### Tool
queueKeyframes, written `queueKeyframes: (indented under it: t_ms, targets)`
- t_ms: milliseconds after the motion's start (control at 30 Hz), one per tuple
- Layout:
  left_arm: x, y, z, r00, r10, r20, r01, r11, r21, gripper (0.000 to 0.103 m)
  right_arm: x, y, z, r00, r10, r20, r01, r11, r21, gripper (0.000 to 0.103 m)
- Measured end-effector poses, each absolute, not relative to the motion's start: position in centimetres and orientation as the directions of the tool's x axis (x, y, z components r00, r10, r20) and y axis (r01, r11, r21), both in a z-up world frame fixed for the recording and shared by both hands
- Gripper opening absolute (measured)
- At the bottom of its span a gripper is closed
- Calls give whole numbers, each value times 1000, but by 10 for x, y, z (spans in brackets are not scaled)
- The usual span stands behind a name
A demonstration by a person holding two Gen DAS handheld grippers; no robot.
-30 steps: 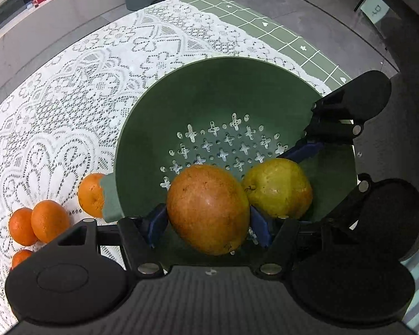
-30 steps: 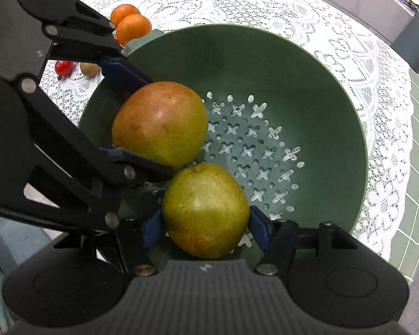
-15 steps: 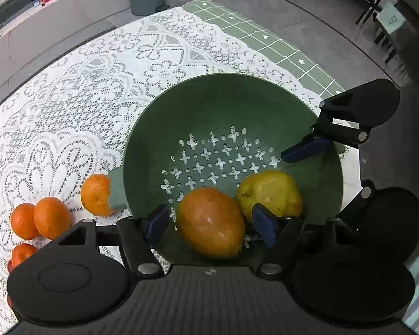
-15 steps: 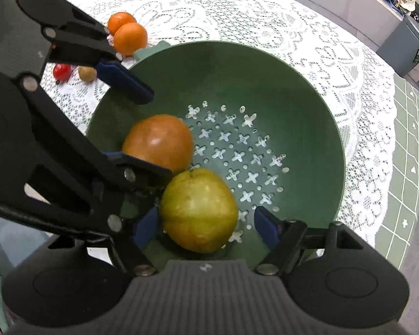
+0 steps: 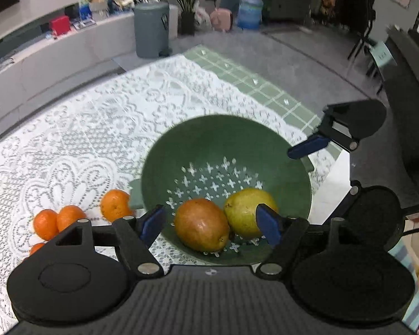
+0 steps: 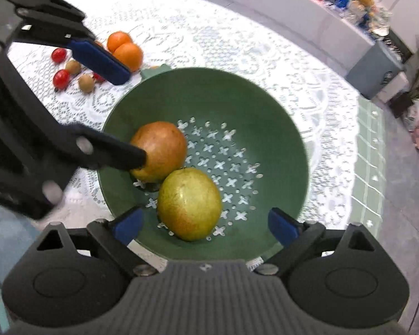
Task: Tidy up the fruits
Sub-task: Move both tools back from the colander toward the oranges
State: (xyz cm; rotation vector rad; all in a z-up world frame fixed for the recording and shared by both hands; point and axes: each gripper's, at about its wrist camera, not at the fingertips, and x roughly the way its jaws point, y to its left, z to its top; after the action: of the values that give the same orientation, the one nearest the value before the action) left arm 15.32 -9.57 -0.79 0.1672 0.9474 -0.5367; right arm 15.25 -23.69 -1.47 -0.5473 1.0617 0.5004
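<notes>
your left gripper hangs above the near rim of the colander with its blue-padded fingers spread wide and nothing between them; the ribbed black housing fills the bottom of its view. your right gripper is spread the same way, its blue pads apart on either side of the bowl's near edge, touching no fruit.

just beyond both sets of fingers sits the green colander, a round, smooth, matte plastic bowl with cross-shaped and round holes punched through its floor and a small tab handle on the side toward the oranges. two fruits lie in it, side by side and touching: a reddish-orange mango, oval and glossy, and a yellow-green pear, rounder, with a faint blush on its near side in the right wrist view. in that same view the mango lies farther in, partly behind one dark finger of your left gripper.

the colander rests on a white lace tablecloth with an openwork floral pattern. outside the bowl, near its handle, lie round, dimpled oranges, one just beside the rim and the others clustered a little apart. the right wrist view shows more small fruit past them: shiny red cherry tomatoes and small brownish, egg-shaped fruits, scattered close together on the lace.

farther off, a green checked cloth shows under the lace at the table's far edge.
</notes>
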Motion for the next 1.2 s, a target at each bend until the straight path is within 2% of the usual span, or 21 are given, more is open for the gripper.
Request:
queueKeyframes:
  t_ms: [267,400,567,700,833,1100,1167,1200]
  targets:
    - [125,-49,11,572,-370,-732,409,902,-136,89,122,-236,9,596,208,-776,-425,901,-84,93]
    - [108,-17,15,638,-377,-671,345,919,-190,91,104,-218,10,680,234,-695,-398,914,-82,99]
    - [87,20,12,713,-344,-612,256,939,-229,92,88,-190,1,715,283,-640,-388,921,-26,99]
    - [75,44,6,747,-257,-613,153,964,-218,93,78,-171,-7,738,305,-602,-361,932,30,99]
    - [63,72,-5,765,-239,-598,90,959,-269,93,65,-153,-17,773,303,-557,-335,941,47,99]
    - [51,104,-28,778,-147,-611,-21,965,-260,93,46,-117,-39,822,291,-489,-360,932,-49,99]
    - [52,106,-34,774,-128,-620,-40,967,-251,86,46,-108,-45,816,294,-498,-384,919,-87,95]
    - [54,106,-35,775,-120,-621,-44,969,-242,85,48,-104,-49,809,296,-508,-399,911,-104,88]
